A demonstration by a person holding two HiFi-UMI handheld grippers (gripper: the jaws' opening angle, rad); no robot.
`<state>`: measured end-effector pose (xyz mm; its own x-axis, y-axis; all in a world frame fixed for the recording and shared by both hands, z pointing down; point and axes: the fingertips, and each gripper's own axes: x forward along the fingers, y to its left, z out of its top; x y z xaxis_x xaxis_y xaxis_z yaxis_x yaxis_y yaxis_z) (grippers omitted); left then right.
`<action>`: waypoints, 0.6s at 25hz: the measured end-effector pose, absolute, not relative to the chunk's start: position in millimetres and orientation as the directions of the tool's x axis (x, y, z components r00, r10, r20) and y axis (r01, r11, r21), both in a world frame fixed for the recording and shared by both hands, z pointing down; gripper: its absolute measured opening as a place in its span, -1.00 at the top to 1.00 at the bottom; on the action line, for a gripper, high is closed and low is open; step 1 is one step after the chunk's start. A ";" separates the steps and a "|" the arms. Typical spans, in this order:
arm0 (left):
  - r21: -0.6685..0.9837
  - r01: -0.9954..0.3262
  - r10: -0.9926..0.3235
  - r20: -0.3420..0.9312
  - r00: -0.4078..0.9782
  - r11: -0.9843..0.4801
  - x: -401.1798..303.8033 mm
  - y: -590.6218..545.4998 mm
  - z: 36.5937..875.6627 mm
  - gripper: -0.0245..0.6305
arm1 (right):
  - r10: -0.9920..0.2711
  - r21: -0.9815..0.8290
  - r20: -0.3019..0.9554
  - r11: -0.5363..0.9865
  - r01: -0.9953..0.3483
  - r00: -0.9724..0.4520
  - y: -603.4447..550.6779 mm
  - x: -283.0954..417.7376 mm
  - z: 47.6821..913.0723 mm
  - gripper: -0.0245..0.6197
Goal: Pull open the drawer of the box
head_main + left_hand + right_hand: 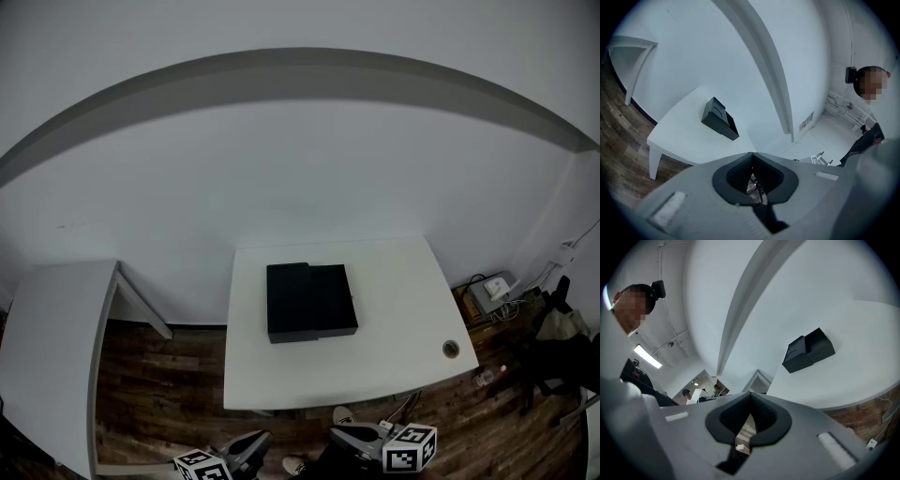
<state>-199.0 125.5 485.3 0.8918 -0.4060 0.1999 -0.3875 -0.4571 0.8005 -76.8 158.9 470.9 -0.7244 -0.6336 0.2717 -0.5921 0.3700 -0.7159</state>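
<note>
Our left tool [752,154] has its dark, matte pads pressed tip to tip with nothing between them, set in a smooth grey moulded body. The right tool [750,393] is drawn together the same way and is just as empty. From the head view, both sit low at the near edge: the left tool [255,441] and the right tool [345,435] each carry a cube with black-and-white square markers. Both are well short of the desk.

Beyond them we see dark wood-plank flooring [159,375], then the white desk [394,281], flat and smooth, with a small round metal-rimmed hole [451,349] near its right front corner.

The box [309,302] lies alone near the middle of the desk, well apart from both tools. It is black, matte, low and nearly square. Its left part has a plain flat top, while its right part shows a thin raised rim around a sunken face. We cannot tell whether this is the drawer slid out, nor can we see anything inside.

In the left gripper view the box [720,120] reads as a dark wedge on the white top. In the right gripper view the box [808,350] shows two stepped blocks.

Further out, a second white desk [56,319] stands at the left.
</note>
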 end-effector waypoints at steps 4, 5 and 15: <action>0.798 -0.385 -0.399 0.200 0.895 -0.464 -197.4 126.9 486.0 0.91 | -0.638 -0.713 0.267 0.373 -0.593 -0.722 159.6 -74.9 470.3 0.91; 0.798 -0.385 -0.398 0.201 0.895 -0.463 -196.7 127.1 486.5 0.91 | -0.639 -0.713 0.266 0.374 -0.593 -0.722 159.6 -74.5 470.3 0.91; 0.803 -0.390 -0.403 0.207 0.891 -0.450 -196.7 126.1 487.0 0.91 | -0.636 -0.711 0.263 0.380 -0.592 -0.725 159.6 -73.8 469.9 0.91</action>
<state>-196.7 126.1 487.0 0.8914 -0.4033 0.2069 -0.3901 -0.4500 0.8033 -73.8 159.6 469.9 -0.7250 -0.6365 0.2631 -0.5916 0.3799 -0.7112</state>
